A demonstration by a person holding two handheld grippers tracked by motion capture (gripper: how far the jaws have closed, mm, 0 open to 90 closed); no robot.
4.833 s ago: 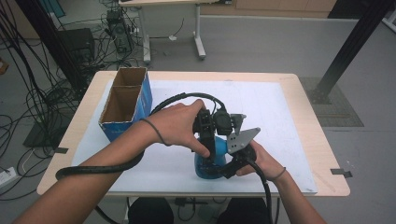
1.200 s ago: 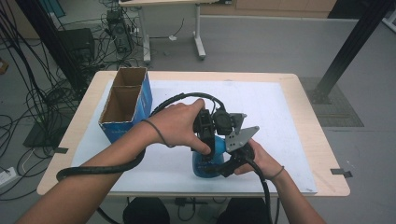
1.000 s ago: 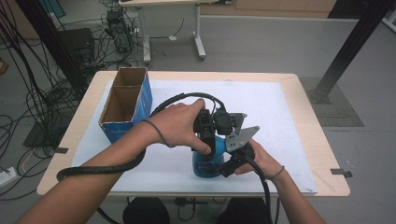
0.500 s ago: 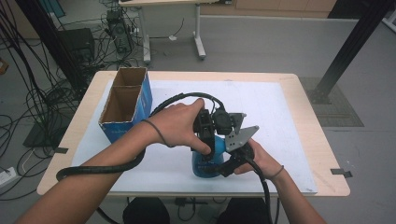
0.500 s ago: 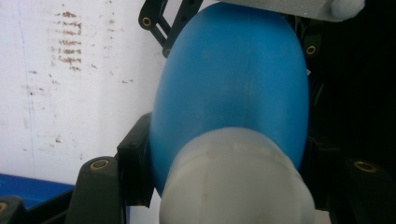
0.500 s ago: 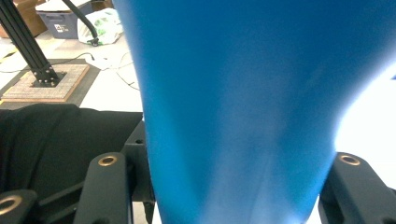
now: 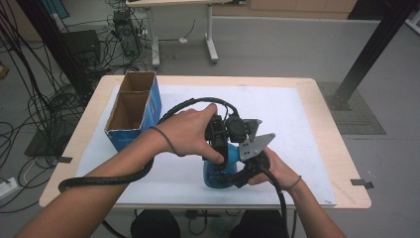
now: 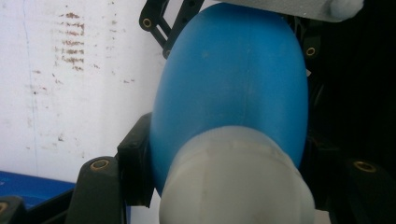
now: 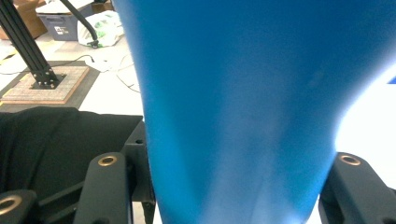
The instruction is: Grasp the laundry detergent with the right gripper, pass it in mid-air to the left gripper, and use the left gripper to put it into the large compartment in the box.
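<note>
White-topped table, cardboard box far left; near centre, blue bottle gripped by both tools, left gripper closed around its body, right gripper clamped lower, apparently to brace it for twisting.

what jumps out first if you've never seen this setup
A blue bulb-shaped object with a whitish end, near the table's front edge, clamped from two sides by the left gripper and the right gripper. Next, the open blue cardboard box at the table's back left.
</note>
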